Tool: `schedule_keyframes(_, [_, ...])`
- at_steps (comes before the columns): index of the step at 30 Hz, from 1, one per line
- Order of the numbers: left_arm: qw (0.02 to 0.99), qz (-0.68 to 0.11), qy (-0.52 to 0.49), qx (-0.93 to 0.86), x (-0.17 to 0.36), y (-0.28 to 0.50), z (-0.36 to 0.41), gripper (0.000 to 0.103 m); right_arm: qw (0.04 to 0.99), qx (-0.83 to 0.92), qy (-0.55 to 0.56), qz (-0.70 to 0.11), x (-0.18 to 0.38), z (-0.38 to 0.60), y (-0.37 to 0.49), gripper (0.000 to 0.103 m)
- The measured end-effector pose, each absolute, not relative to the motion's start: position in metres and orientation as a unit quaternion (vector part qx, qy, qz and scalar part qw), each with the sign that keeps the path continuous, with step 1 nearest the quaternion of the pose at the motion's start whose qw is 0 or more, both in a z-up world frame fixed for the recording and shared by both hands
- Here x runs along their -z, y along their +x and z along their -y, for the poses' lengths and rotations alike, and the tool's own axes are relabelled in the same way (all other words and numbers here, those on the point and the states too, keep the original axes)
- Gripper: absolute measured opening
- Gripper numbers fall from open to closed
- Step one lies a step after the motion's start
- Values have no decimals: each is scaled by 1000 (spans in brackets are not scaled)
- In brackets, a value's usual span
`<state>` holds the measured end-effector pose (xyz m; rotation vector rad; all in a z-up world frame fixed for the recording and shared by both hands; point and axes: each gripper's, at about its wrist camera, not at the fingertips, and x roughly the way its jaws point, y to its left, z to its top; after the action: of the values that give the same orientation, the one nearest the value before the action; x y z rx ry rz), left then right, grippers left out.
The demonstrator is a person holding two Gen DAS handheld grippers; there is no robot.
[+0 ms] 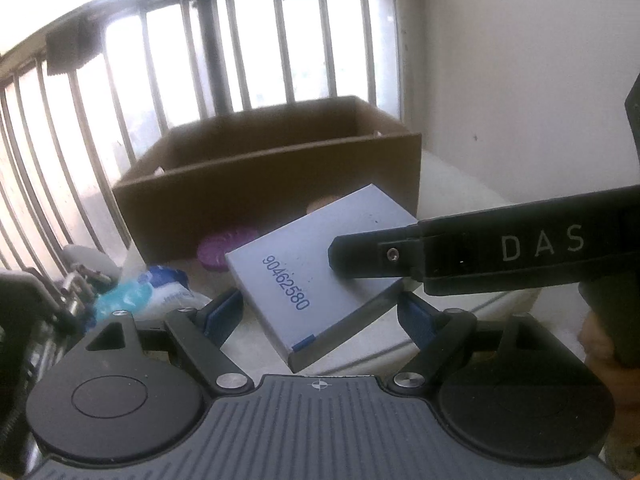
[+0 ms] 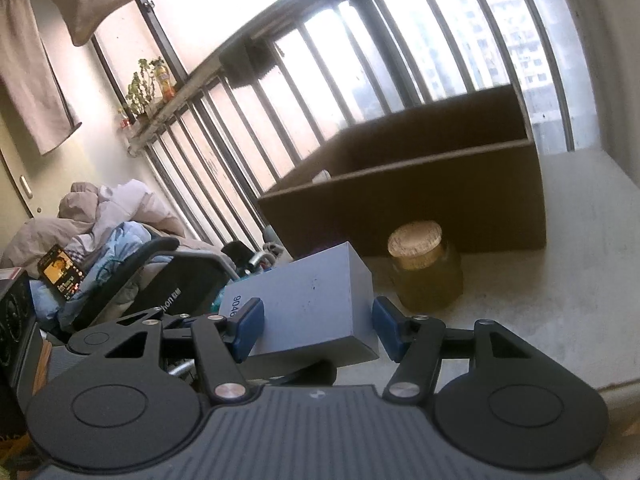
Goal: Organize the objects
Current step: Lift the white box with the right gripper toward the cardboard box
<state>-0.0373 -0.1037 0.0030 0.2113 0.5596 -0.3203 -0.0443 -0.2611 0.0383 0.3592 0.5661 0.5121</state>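
A flat grey box (image 1: 308, 268) printed "90462580" is tilted above the white ledge. My right gripper (image 2: 318, 330) has its blue pads on either side of the grey box (image 2: 316, 312); the left pad touches it, and a small gap shows at the right pad. In the left wrist view the right gripper's black finger (image 1: 368, 256) lies over the box top. My left gripper (image 1: 320, 316) is open and empty, with the box's near corner between its fingers. An open brown cardboard box (image 1: 276, 184) stands behind, also in the right wrist view (image 2: 420, 200).
A cork-lidded glass jar (image 2: 426, 270) stands on the ledge (image 2: 540, 300) before the cardboard box. A purple round lid (image 1: 222, 246) and a blue-white packet (image 1: 160, 292) lie left. Window bars (image 1: 240, 48) run behind. Clothes and a chair (image 2: 160, 276) are at left.
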Motion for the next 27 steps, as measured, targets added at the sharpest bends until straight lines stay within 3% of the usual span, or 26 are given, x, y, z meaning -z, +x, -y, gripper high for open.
schedule_keyframes(15, [958, -228, 97, 142, -71, 12, 99, 84, 929, -254, 139, -230, -109, 246, 3, 64])
schedule_keyframes(27, [954, -253, 85, 135, -101, 112, 81, 84, 918, -257, 128, -274, -143, 221, 114, 64])
